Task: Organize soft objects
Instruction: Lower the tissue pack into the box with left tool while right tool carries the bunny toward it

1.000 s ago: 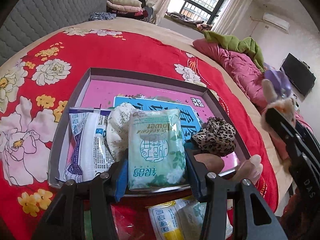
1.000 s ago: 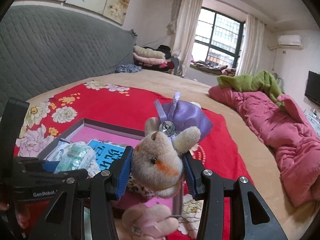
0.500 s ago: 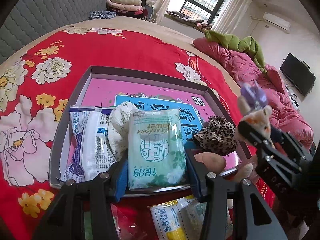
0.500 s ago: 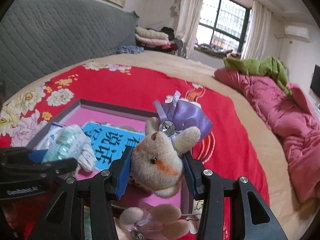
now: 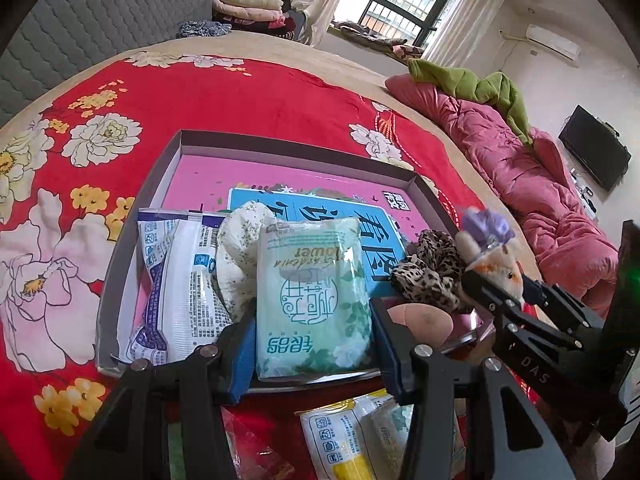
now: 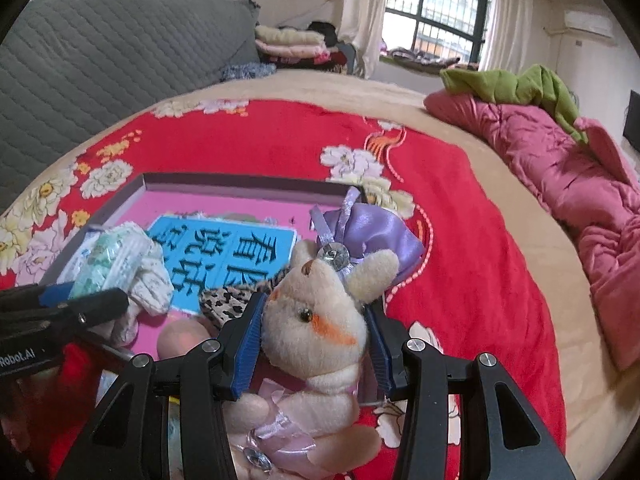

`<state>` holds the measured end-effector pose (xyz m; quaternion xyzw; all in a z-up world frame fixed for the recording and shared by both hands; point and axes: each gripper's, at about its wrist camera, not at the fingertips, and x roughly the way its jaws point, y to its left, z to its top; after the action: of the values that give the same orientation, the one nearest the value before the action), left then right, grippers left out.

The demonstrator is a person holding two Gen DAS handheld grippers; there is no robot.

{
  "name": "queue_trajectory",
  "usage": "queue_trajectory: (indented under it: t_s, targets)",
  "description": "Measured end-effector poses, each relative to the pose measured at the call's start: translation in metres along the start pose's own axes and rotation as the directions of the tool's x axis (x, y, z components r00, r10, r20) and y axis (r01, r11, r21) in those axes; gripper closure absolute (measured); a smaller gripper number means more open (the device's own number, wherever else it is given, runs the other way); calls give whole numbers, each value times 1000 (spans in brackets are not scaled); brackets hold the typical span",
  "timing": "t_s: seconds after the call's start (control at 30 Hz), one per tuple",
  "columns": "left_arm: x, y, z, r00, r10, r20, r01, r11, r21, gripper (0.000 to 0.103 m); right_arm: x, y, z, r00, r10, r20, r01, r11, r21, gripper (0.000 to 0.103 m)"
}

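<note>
Right gripper [image 6: 312, 344] lowered toward tray [image 6: 240, 182], plush bear [image 6: 320, 320] still clamped

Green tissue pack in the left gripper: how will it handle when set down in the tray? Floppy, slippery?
The tissue pack likely squashes rather than resists: soft and puffy between the left gripper pads. Its glossy film wrap looks slippery, so it may slide on the tray. Probably light for its size; unlikely to roll, being flat.
</note>
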<state>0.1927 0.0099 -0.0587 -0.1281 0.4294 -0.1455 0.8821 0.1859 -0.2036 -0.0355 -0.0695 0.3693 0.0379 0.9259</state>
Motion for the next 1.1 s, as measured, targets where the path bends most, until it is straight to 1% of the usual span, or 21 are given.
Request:
queue_trajectory:
  t_s: [0.13,0.37,0.47,0.83,0.9,1.0,1.1]
  targets:
    - [0,1,0,1000,-3,-1,3,1000,0,52,4,0,-4,999,19,-41,-20,1000,-15,54]
    - [0,0,-1,1000,-2,0,2,1000,0,52,4,7,-9,996,44,-72,-50,996,-72,54]
    - [0,1,-1,1000,-4,-1,4,1000,-2,52,6,12,-11,997,22,-75,-29,994,-101,54]
    - [0,1,0,1000,-3,-1,3,1000,-2,52,4,12,-11,997,31,-71,-37,996,-76,52]
    - [0,0,-1,1000,-3,-1,3,1000,-1,52,3,11,-11,997,37,-71,-42,997,-71,47]
    - [0,1,-1,1000,-3,0,3,1000,1,52,2,13,-11,997,38,-73,-43,996,-72,42]
    - [0,1,-2,1000,-3,-3,3,1000,4,52,2,16,-11,997,29,-75,-36,996,-86,40]
